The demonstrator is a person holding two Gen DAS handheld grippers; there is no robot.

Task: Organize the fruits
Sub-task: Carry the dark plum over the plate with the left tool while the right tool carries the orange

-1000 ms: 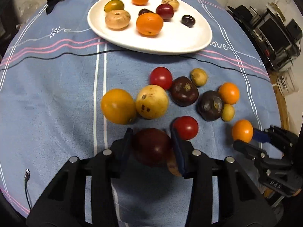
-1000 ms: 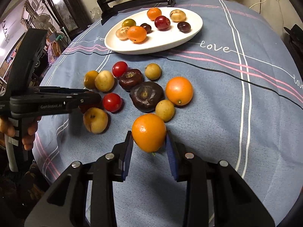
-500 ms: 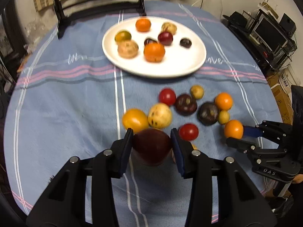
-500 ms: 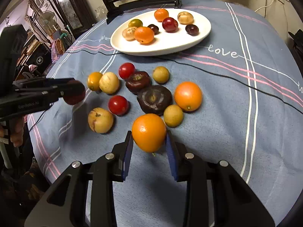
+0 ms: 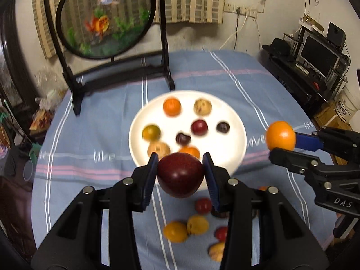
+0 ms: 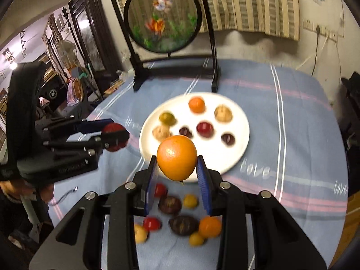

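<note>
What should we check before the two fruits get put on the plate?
1. Left tool holding the dark red fruit firmly: ok.
2. Right tool holding the orange firmly: ok.
3. Both fruits lifted off the blue cloth: ok.
4. Bare room on the white plate: ok, its right side is open.
5. The two tools apart from each other: ok.
6. Fruits directly above the plate: cannot tell.
</note>
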